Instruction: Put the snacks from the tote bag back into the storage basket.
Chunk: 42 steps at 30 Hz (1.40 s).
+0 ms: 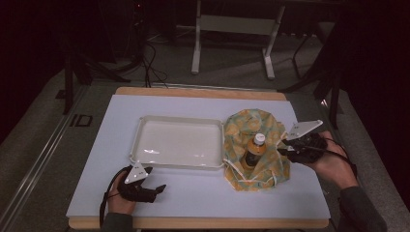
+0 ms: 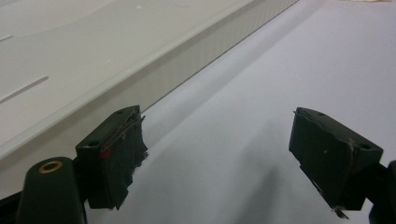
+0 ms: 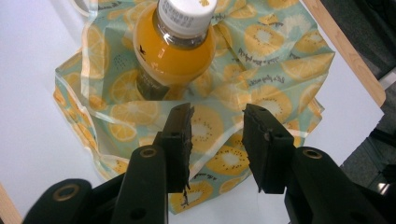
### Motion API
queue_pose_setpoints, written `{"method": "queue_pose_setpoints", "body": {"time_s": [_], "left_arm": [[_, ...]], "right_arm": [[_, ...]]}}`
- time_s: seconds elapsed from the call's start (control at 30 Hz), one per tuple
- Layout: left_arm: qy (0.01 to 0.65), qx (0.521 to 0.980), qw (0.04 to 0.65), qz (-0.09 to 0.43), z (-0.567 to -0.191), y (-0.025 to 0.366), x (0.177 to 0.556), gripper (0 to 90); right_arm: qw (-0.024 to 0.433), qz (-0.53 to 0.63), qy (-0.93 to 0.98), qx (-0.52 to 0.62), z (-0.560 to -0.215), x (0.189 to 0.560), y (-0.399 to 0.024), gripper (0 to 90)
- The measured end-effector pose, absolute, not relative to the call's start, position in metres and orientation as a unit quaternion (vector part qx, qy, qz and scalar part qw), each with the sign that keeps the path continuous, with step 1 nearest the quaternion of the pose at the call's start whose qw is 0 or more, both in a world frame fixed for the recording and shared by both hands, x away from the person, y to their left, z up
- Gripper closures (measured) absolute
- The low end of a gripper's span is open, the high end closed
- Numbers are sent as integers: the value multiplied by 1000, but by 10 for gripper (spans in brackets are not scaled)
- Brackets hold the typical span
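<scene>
Left gripper rests on the white table surface, just off the near left corner of the tray; jaws stand wide apart with nothing between them. In the left gripper view the tray's side wall runs close beside the left jaw.

White rectangular tray lies flat at mid-table, long axis running left to right.

Immediately right of the tray, touching its right rim, sits a crumpled fruit-print bag in teal with orange and kiwi slices. An orange juice bottle stands upright inside it, long axis vertical, white cap pointing up.

Right gripper, on the side of the bag away from the tray, points toward the tray. Its jaws stand partly open at the bag's edge, a fold of the bag between them, not clamped.
</scene>
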<state>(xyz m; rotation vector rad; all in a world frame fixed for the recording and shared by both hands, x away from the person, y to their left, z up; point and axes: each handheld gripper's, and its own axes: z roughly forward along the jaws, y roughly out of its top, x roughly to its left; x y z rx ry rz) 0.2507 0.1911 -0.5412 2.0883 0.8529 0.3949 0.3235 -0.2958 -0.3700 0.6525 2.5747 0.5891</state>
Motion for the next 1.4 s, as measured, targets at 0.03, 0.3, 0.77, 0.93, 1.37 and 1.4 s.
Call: {"method": "queue_pose_setpoints", "body": {"time_s": [0.03, 0.3, 0.77, 0.93, 1.37, 1.4], "left_arm": [[339, 830, 413, 157, -541, 191, 251, 180], [340, 830, 414, 157, -541, 191, 251, 180], [340, 831, 413, 155, -541, 191, 251, 180], [339, 831, 413, 155, -541, 191, 251, 180], [339, 832, 411, 153, -541, 191, 251, 180], [339, 833, 410, 153, -541, 190, 251, 180]], "right_arm": [[209, 211, 926, 233, -370, 324, -295, 624], [206, 206, 930, 225, -369, 328, -285, 625], [200, 192, 938, 210, -365, 336, -274, 676], [199, 188, 940, 206, -365, 340, -267, 633], [193, 162, 948, 193, -366, 348, -249, 574], [192, 158, 950, 191, -366, 349, -248, 574]]}}
